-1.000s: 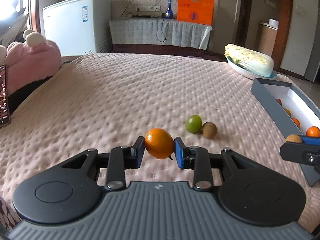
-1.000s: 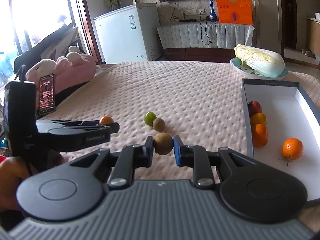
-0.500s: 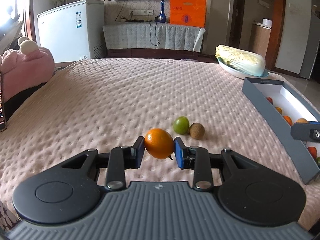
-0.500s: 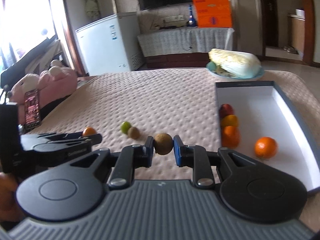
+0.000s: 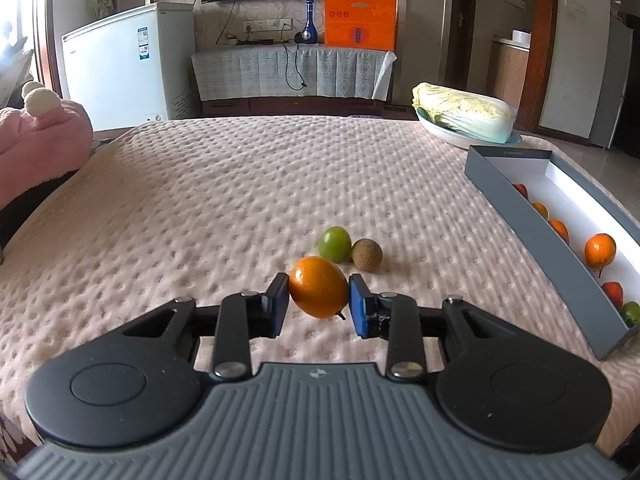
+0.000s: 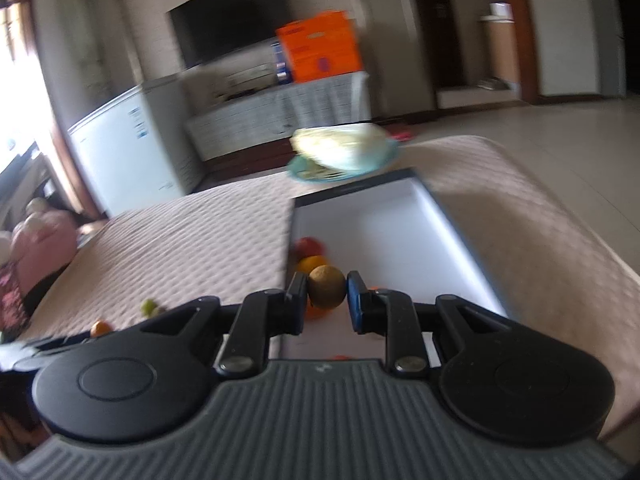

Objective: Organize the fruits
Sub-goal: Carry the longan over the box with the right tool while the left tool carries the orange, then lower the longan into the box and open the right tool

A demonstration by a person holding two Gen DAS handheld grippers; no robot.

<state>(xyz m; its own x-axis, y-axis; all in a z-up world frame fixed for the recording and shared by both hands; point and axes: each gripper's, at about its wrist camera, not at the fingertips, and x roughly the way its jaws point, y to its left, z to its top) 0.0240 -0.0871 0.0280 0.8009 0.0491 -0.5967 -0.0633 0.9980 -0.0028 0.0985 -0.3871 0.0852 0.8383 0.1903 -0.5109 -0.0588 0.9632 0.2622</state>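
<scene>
Left claw [image 5: 319, 304] grips an orange fruit [image 5: 318, 292] above the pink quilted bed [image 5: 200, 208]; right claw [image 6: 327, 300] clamps a brown fruit [image 6: 326, 286] over the grey box [image 6: 448, 220], whose far half lies bare. Box and freezer lettering is unreadable. A green fruit [image 5: 334, 244] sits mid-bed.

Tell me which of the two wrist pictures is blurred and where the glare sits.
Left wrist view: sharp, the orange fruit in the left gripper crisp; fisheye bends the room's edges. Right wrist view: smeared throughout, the cabbage streaked, only the right gripper and its brown fruit fairly clear; window glare whitens the left edge.
</scene>
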